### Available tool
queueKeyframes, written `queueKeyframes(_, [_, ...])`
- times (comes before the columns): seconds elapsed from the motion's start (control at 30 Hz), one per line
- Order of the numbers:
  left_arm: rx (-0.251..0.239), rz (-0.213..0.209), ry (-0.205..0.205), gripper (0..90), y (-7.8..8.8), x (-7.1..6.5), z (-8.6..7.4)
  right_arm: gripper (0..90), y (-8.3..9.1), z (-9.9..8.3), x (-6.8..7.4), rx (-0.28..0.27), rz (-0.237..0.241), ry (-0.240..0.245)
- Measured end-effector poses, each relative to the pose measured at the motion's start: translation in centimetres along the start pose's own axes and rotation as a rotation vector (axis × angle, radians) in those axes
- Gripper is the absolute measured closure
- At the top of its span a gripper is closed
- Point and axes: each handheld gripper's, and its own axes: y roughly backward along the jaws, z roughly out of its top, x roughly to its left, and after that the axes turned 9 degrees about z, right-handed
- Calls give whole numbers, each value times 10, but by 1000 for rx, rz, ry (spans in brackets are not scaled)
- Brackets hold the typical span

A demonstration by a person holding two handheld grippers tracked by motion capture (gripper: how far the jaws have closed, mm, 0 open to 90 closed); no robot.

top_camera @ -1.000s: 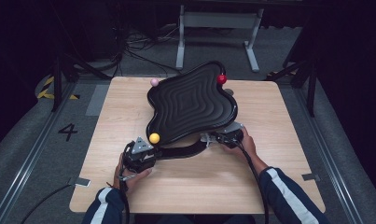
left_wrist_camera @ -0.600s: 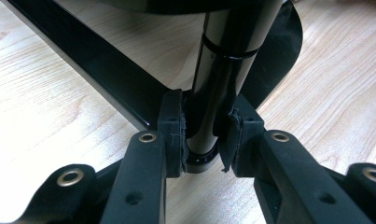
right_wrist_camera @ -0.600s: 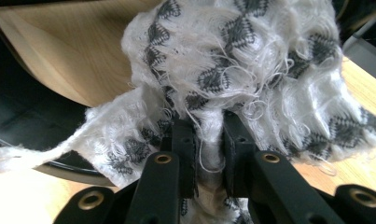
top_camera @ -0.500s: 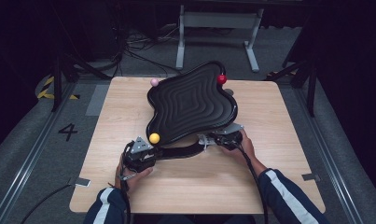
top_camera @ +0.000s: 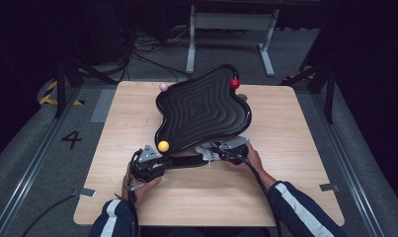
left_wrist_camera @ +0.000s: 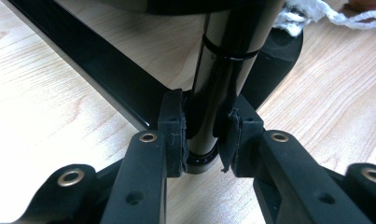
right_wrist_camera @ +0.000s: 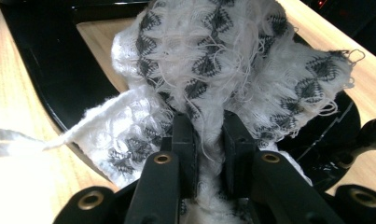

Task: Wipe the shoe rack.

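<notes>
On the light wooden table (top_camera: 295, 197) stands a glossy black wavy-edged tray w/ ribbed concentric grooves (top_camera: 201, 111), tilted, raised on a shiny black post (left_wrist_camera: 220, 70) above a flat black base (top_camera: 186, 161).

Landmark = tray.

- Left gripper (top_camera: 148, 165): at tray's near-left corner, just below the rim. Jaws clenched round the black post, pads (left_wrist_camera: 172, 122) pressing it on both sides, as the left gripper view shows. Post upright between them, foot on the base.
- Right gripper (top_camera: 225, 149): under tray's near edge, right of centre. Jaws clamped on a frayed white knit cloth w/ grey diamond pattern (right_wrist_camera: 232, 60); cloth bunched up in front of the pads, loose threads all round. One white strand trails off to the left in the right gripper view. Cloth lies over the black base, touching it.
- Yellow ball (top_camera: 163, 146): on tray's near-left rim, just beside left gripper.
- Pink ball (top_camera: 163, 87): tray's far-left rim.
- Red ball (top_camera: 234, 83): tray's far-right rim.
- Small grey knob (top_camera: 242, 97): just outside the rim, near red ball; what it is, can't tell.

Person's hands wrap both grippers; dark sleeves w/ white stripes (top_camera: 295, 197) come in from near side of table.
</notes>
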Motion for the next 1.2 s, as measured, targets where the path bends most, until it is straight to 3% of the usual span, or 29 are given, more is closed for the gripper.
queueKeyframes(0.13, [-2, -4, 6, 720, 0, 0, 0, 785, -2, -1, -7, 9, -40, 9])
queueKeyframes(0.3, [0, -7, -3, 720, 0, 0, 0, 783, 0, -4, -15, 16, -81, -31])
queueKeyframes(0.37, [3, -8, -7, 721, 0, 0, 0, 782, 0, -6, -19, 21, -104, -18])
queueKeyframes(0.47, [2, -9, -8, 722, 0, 0, 0, 779, 2, -8, -22, 10, -125, -35])
queueKeyframes(0.73, [-1, -16, -5, 722, -1, 0, 0, 780, 6, -10, -26, -6, -149, -63])
queueKeyframes(0.93, [0, -20, -4, 722, -1, 0, 0, 781, 11, -14, -25, -19, -77, -101])
queueKeyframes(1.03, [0, -20, -3, 722, -1, 0, 0, 781, 14, -15, -20, -26, -42, -98])
queueKeyframes(1.1, [0, -20, -2, 722, -1, -1, 0, 781, 15, -14, -17, -30, 12, -109])
queueKeyframes(1.2, [0, -20, -2, 722, -1, -1, 0, 782, 14, -13, -12, -28, 39, -99])
